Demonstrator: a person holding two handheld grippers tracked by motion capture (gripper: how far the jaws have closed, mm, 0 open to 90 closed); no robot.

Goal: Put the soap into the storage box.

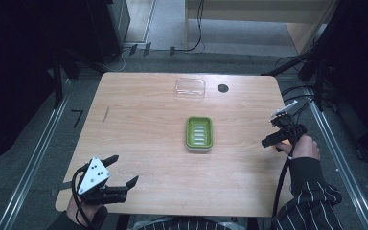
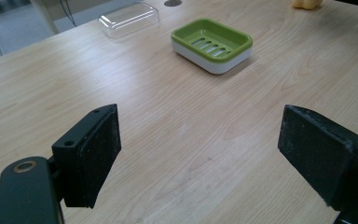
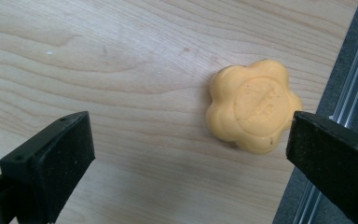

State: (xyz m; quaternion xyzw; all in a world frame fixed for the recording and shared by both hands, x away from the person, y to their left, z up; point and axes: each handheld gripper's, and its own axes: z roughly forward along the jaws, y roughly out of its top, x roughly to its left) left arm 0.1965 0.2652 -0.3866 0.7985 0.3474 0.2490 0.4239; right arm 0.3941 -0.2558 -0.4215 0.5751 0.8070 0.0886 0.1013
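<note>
1. The right gripper (image 3: 186, 154) hovered at the counter's right edge with its jaws spread wide, and the flower-shaped yellow soap (image 3: 251, 106) lay on the wood just inside the right-hand jaw, close to the rim of the counter (image 1: 139, 120).
2. The soap sat off-centre between the jaws (nearly touching one pad, well apart from the other), so the step in hand looked like a reach for the first grasp, not yet lined up.
3. To do it well, the gripper should have been shifted sideways toward the counter's right edge until the soap lay midway, then lowered so the pads met the scalloped sides rather than the stamped top face.
4. A slow, even squeeze would have suited it: soap is likely slick and soft, and a lopsided close could have nudged it over the edge onto the metal rail below.
5. The green soap dish (image 1: 199, 133) stood near the counter's middle, empty, its slotted tray facing up; a clear plastic lid (image 1: 190, 87) rested toward the far edge beside a dark round grommet (image 1: 223, 88).
6. The left gripper (image 1: 124, 172) waited at the near left corner, jaws also wide and holding nothing, pointed toward the dish.
</note>
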